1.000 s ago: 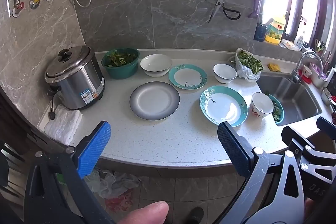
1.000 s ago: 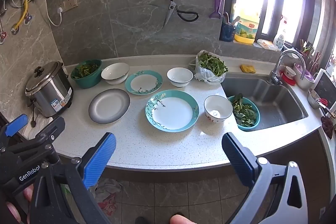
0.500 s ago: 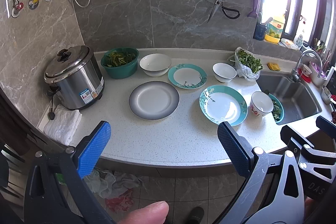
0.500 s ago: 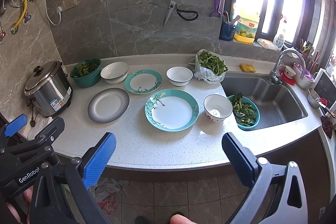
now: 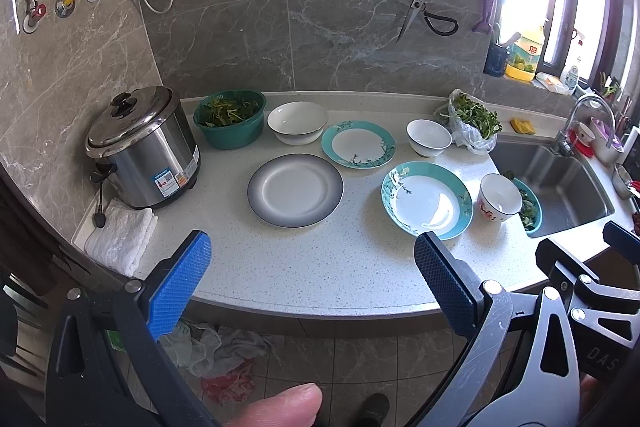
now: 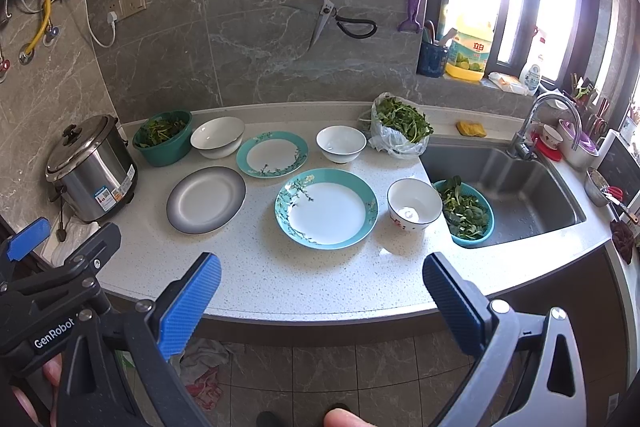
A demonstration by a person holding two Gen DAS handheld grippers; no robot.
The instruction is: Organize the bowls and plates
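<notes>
On the white counter (image 5: pixel 312 267) lie a grey-rimmed plate (image 5: pixel 295 189) (image 6: pixel 206 199), a large teal floral plate (image 5: pixel 426 199) (image 6: pixel 326 213) and a smaller teal floral plate (image 5: pixel 358 149) (image 6: pixel 272 153). A wide white bowl (image 5: pixel 297 123) (image 6: pixel 217 137), a small white bowl (image 5: pixel 429 137) (image 6: pixel 341 143) and a red-patterned bowl (image 5: pixel 500 197) (image 6: pixel 414 206) stand among them. My left gripper (image 5: pixel 312 279) and right gripper (image 6: pixel 322 299) are both open and empty, held in front of the counter's front edge.
A steel rice cooker (image 5: pixel 142 147) and folded white towel (image 5: pixel 120 235) sit at the left. A green basin of greens (image 5: pixel 230 119) stands at the back, a bag of greens (image 6: pixel 398 129) by the sink (image 6: pixel 516 187), which holds a teal colander (image 6: pixel 466 213).
Both views have shifted very slightly; the grippers stay open in front of the counter and nothing on it has moved.
</notes>
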